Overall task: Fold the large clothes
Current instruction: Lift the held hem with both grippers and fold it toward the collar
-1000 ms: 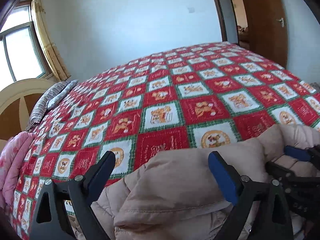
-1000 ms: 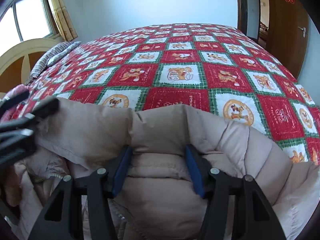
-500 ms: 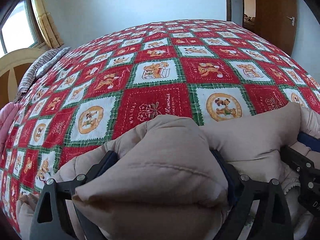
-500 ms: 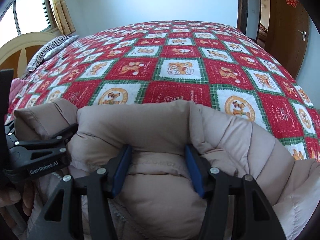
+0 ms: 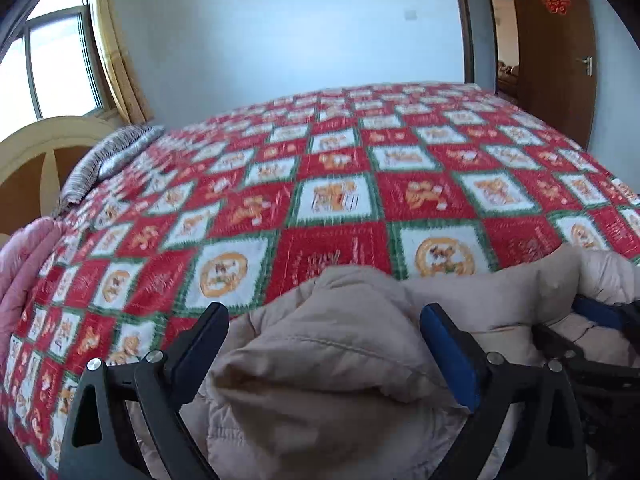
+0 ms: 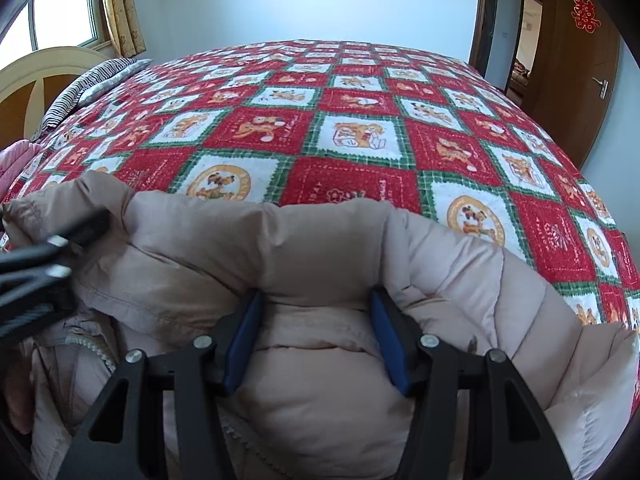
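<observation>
A beige puffy jacket (image 5: 320, 364) lies bunched at the near edge of the bed. My left gripper (image 5: 322, 336) straddles a thick fold of it. Its jaws are opening, and the fold sits loosely between the fingers (image 5: 200, 340). From the right wrist view, the left gripper (image 6: 40, 272) shows blurred at the jacket's (image 6: 320, 248) left end. My right gripper (image 6: 316, 332) is shut on a puffy fold further right, with both blue pads (image 6: 384, 332) sunk into the fabric. The right gripper's blue tip (image 5: 596, 314) shows at the right edge of the left wrist view.
The bed's red, white and green patchwork quilt (image 6: 360, 140) stretches away behind the jacket. A striped pillow (image 5: 100, 160) and a curved headboard (image 5: 40, 148) are at the far left, with pink bedding (image 5: 20, 256) beside them. A brown door (image 6: 568, 68) is at the right.
The left gripper has drawn back from the fold that it enclosed half a second ago; its fingers now show clear of the fabric. The right gripper keeps its hold.
</observation>
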`<state>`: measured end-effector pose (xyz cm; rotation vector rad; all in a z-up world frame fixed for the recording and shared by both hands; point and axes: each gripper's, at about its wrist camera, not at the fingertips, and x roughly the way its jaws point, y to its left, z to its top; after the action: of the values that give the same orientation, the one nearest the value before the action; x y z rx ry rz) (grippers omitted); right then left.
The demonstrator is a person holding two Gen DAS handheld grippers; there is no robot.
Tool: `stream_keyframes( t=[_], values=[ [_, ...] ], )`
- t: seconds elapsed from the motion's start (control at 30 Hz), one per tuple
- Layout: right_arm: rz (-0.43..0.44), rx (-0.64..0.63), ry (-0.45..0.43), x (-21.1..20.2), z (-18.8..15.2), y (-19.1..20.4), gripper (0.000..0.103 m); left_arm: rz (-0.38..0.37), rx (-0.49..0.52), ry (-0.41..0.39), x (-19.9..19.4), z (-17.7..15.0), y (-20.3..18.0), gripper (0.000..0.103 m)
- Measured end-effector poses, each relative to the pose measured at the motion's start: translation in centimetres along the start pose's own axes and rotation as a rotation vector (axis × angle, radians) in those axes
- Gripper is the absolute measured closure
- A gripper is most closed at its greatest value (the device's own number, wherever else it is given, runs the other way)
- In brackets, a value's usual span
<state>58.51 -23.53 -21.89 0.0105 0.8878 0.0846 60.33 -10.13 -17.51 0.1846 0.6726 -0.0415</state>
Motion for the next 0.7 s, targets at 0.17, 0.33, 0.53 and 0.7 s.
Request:
stream_keyframes(
  t=[0.17, 0.33, 0.53, 0.7],
  values=[
    [0.018, 0.015, -0.006, -0.1, 0.0, -0.4, 0.044, -0.206, -0.003, -0.054, -3.1, 1.9, -1.1, 0.005],
    [0.035, 0.032, -0.013, -0.2, -0.1, -0.6, 0.044, -0.148, -0.002, 0.133, 2.5, 0.7, -2.0, 0.007],
    [0.045, 0.039, -0.017, -0.2, -0.1, -0.7, 0.044, -0.146, -0.041, 0.208, 5.2, -0.8, -1.9, 0.006],
    [0.041, 0.036, -0.014, -0.2, -0.1, -0.7, 0.044, -0.140, -0.038, 0.223, 5.7, -1.3, -2.0, 0.006]
  ],
)
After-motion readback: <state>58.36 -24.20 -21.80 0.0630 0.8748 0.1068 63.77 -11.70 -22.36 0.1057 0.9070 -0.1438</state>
